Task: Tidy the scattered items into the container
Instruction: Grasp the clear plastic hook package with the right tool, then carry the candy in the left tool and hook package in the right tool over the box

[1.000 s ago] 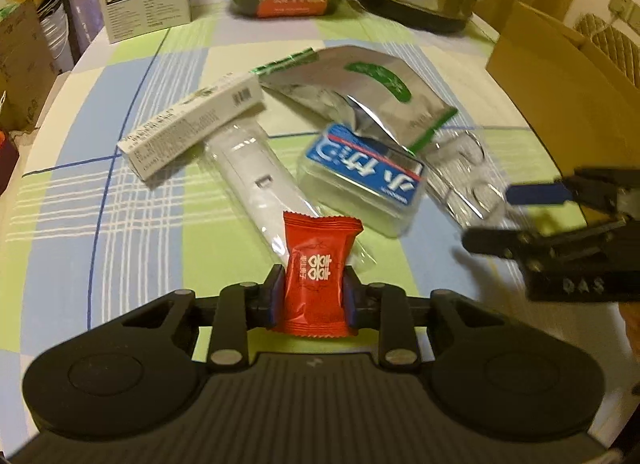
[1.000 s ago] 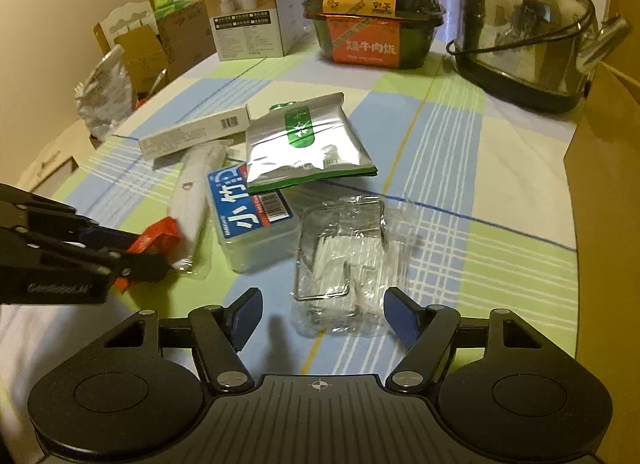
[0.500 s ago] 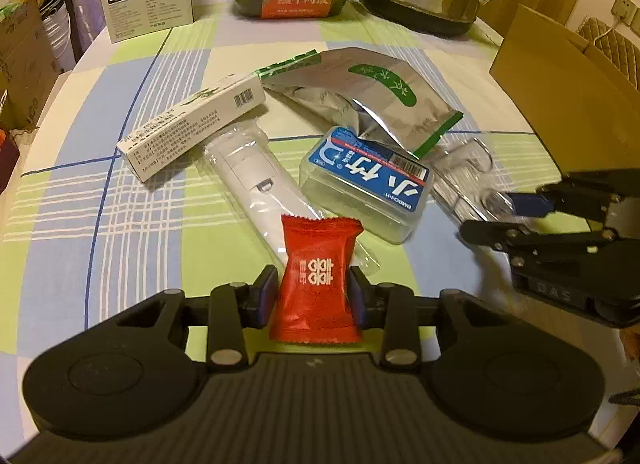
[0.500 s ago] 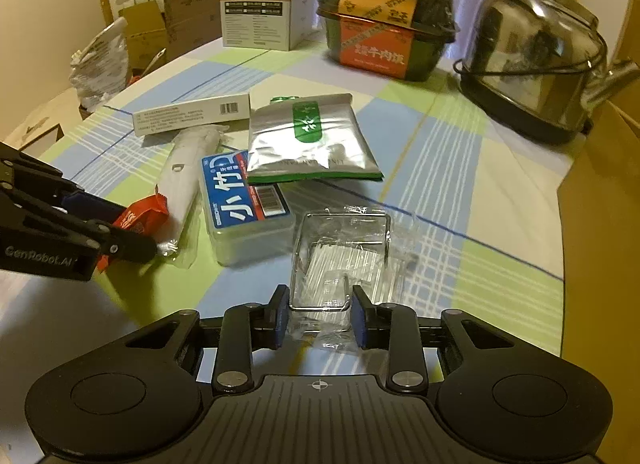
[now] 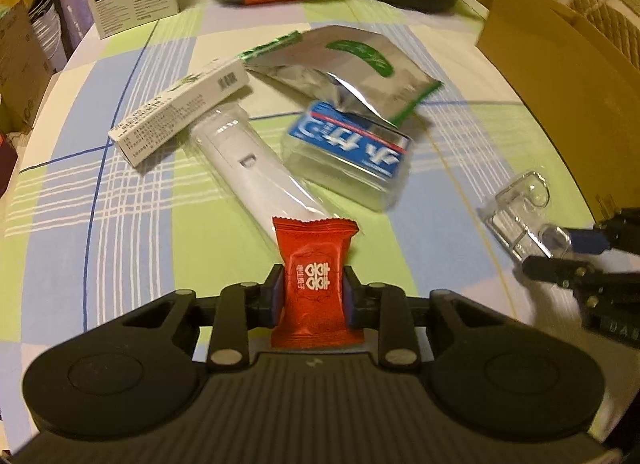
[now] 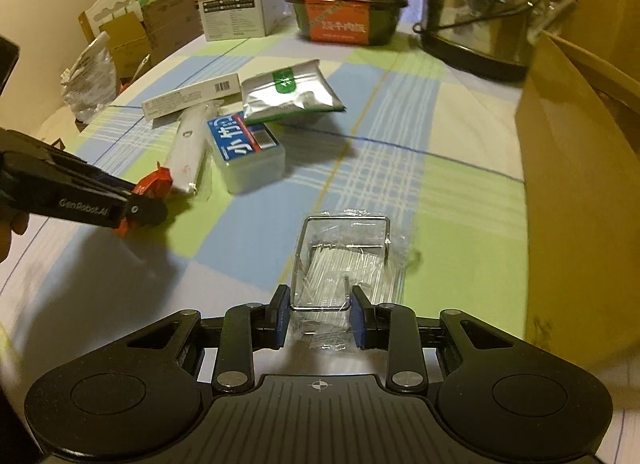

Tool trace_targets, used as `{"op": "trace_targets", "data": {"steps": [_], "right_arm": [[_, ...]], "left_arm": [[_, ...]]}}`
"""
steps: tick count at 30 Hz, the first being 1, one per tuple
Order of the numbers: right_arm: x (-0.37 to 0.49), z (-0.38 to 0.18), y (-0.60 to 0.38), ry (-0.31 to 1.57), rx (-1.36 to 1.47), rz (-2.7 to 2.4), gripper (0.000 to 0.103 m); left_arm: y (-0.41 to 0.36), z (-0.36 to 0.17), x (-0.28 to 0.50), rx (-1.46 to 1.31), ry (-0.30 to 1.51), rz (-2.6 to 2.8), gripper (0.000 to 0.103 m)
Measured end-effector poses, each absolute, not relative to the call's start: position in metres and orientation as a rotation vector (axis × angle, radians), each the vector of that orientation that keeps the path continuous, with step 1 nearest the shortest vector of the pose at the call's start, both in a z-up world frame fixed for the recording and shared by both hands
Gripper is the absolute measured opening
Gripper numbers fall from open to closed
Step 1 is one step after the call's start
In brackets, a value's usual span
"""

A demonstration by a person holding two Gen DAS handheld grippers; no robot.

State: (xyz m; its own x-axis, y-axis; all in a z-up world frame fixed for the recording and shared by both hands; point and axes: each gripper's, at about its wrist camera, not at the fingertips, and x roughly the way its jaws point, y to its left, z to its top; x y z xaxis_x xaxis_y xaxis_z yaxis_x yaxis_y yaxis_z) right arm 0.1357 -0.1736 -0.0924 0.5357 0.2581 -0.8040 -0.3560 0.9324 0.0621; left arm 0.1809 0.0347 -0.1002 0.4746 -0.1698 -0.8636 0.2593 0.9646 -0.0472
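Left wrist view: left gripper (image 5: 313, 297) pinches the red candy packet (image 5: 314, 282) upright between both fingers, long axis vertical, above the table.

Right wrist view: right gripper (image 6: 319, 317) clamps the clear plastic pack (image 6: 344, 260), long axis extending forward from the fingers.

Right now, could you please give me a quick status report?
Left gripper shut on red candy wrapper. Right gripper shut on clear plastic packet. Brown cardboard box to the right, path clear.

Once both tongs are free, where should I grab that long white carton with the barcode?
Grip the white carton across its narrow width near the middle, coming from above. It lies flat and long, its near end resting over the white wrapped tube, so a midpoint pinch should balance it.
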Motion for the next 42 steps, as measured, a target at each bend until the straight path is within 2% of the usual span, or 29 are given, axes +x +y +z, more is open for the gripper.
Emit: {"op": "trace_targets", "data": {"steps": [14, 42], "right_arm": [[0.092, -0.075, -0.186, 0.93, -0.074, 0.342, 0.033], [0.022, 0.025, -0.228, 0.715, -0.028, 0.265, 0.033]], "left_arm": [[-0.01, -0.083, 0.117, 0.123, 1.051, -0.361, 0.023], [-0.055, 0.016, 0.058, 0.145, 0.877, -0.411, 0.023]]}}
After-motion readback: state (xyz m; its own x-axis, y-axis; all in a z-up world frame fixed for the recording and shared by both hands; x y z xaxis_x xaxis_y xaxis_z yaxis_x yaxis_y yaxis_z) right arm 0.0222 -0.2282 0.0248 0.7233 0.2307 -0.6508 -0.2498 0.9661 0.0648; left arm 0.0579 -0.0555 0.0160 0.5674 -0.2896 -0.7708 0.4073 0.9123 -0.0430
